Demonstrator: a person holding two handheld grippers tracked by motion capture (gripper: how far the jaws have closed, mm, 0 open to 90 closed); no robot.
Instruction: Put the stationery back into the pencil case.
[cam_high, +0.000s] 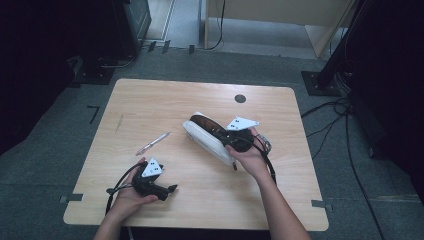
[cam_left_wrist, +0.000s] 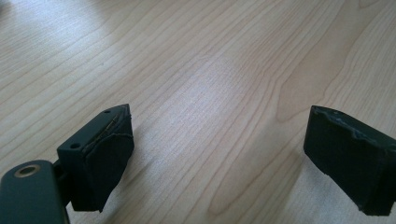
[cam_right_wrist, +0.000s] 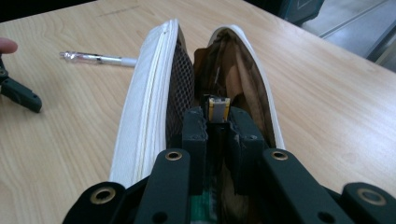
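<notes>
A white zip pencil case with a brown lining lies open near the table's middle. In the right gripper view its white side and mesh pocket stand just ahead. My right gripper reaches into the case's mouth, its jaws nearly together on a small yellow-edged object; what that object is I cannot tell. My left gripper rests low at the table's near left, and its jaws stand wide apart over bare wood with nothing between them.
A clear pen lies on the wooden table left of the case. A round cable hole sits near the far edge. Dark stands and cables ring the table on the floor.
</notes>
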